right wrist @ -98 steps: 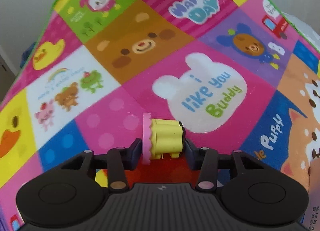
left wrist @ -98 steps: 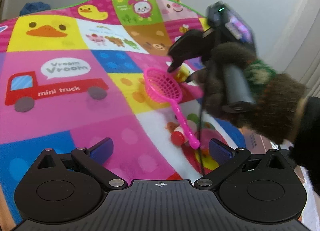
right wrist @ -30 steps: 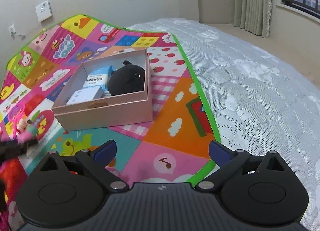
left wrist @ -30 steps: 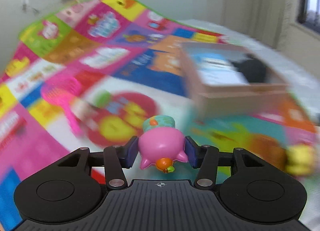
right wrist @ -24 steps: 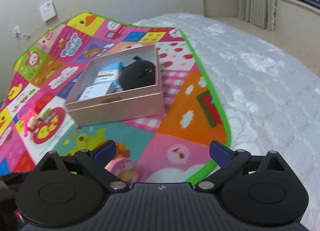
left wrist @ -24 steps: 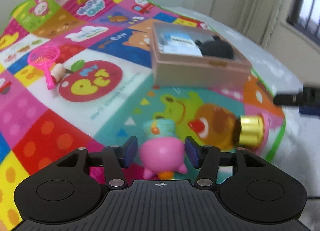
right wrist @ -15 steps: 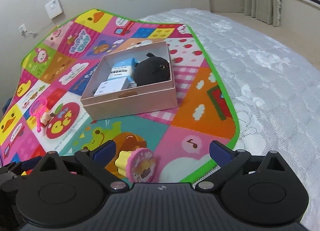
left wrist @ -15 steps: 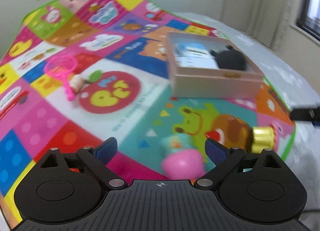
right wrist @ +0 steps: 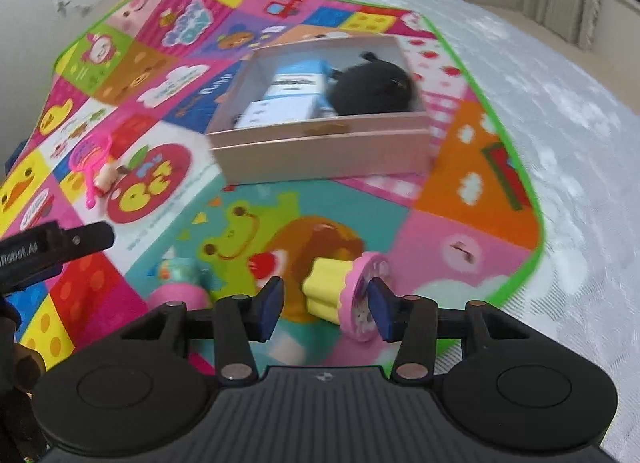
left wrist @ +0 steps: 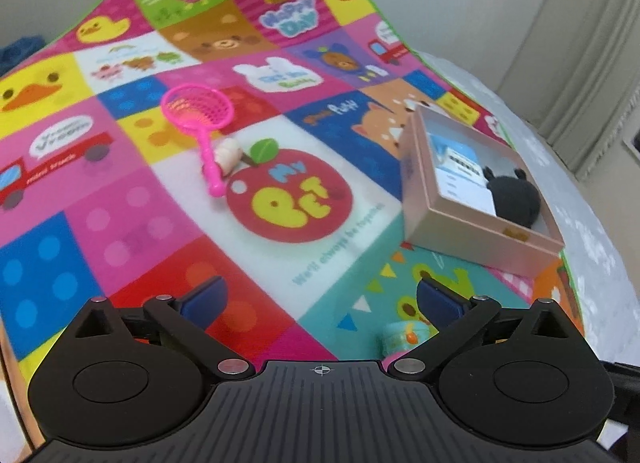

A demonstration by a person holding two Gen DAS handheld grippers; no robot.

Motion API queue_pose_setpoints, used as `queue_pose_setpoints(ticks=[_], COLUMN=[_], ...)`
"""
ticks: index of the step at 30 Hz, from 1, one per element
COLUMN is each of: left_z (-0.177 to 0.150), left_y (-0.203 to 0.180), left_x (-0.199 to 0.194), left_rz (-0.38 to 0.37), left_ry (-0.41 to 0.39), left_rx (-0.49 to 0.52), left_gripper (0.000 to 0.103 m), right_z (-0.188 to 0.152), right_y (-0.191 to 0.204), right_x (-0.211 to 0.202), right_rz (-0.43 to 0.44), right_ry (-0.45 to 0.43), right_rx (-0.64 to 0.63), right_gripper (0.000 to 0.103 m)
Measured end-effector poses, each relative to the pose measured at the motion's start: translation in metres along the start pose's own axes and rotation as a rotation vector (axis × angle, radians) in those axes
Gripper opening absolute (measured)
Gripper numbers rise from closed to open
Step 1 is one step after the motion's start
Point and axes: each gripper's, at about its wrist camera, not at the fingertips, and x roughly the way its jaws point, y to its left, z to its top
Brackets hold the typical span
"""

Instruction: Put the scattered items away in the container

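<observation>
Below: right gripper [right wrist: 326,305] jaws closing around toy cupcake [right wrist: 346,297], not yet gripping; left gripper [left wrist: 320,299] wide, empty.

One pink cardboard box [right wrist: 320,151] at upper centre holds one black plush toy [right wrist: 372,89] and two blue-and-white cartons [right wrist: 288,97]. Loose: one pink plastic net scoop [left wrist: 198,113], one yellow-and-pink toy cupcake [right wrist: 344,295], one pink-and-teal toy figure [right wrist: 180,283], one small cream toy [left wrist: 229,153].

The left gripper [left wrist: 320,297] has let go of the pink toy [right wrist: 178,283], which now lies on the mat [left wrist: 248,247] at lower left of the right view. The right gripper [right wrist: 326,305], wide apart a second ago, is closing around the cupcake [right wrist: 344,295], right pad touching.
</observation>
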Motion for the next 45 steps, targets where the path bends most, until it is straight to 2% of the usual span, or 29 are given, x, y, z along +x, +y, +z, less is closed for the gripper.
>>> queue_pose_setpoints(ticks=[6,13,15,17,19,22,26,29,33,35,38,42,45], left_z=[0.006,0.006,0.006,0.006,0.006,0.005,0.002,0.0,-0.012,-0.023,-0.038,-0.041,-0.037], left_y=[0.012,0.017,0.018,0.02,0.022,0.022,0.018,0.009,-0.02,-0.035,-0.05,-0.048,-0.041], left_x=[-0.003,0.002,0.004,0.006,0.007,0.009,0.012,0.013,0.016,0.019,0.025,0.03,0.031], left_rz=[-0.001,0.0,0.003,0.008,0.011,0.018,0.022,0.002,-0.092,-0.115,-0.081,-0.007,0.105], left_ry=[-0.001,0.031,0.045,0.055,0.06,0.069,0.095,0.111,0.158,0.183,0.201,0.197,0.153], left_rx=[-0.076,-0.098,-0.1,-0.108,-0.115,-0.114,-0.094,-0.032,0.152,0.251,0.365,0.427,0.471], left_gripper=[0.103,0.103,0.103,0.103,0.103,0.103,0.103,0.103,0.103,0.103,0.103,0.103,0.103], right_z=[0.003,0.007,0.012,0.019,0.024,0.027,0.017,0.008,0.002,0.001,0.0,-0.006,-0.013], right_y=[0.041,0.056,0.052,0.039,0.02,-0.013,-0.038,-0.038,-0.042,-0.047,-0.052,-0.056,-0.061], right_x=[0.007,0.009,0.003,-0.007,-0.016,-0.018,-0.006,0.001,0.008,0.008,0.006,0.005,0.006], right_rz=[0.031,0.034,0.05,0.048,0.033,-0.005,-0.008,-0.013,-0.04,-0.047,-0.056,-0.048,-0.019], right_ry=[0.003,-0.005,-0.025,-0.062,-0.093,-0.087,-0.014,0.006,0.018,0.017,0.005,-0.003,0.01], right_rx=[-0.14,-0.196,-0.168,-0.118,-0.049,0.058,0.139,0.13,0.147,0.155,0.158,0.157,0.176], right_gripper=[0.047,0.048,0.049,0.059,0.074,0.076,0.081,0.089,0.09,0.09,0.096,0.099,0.1])
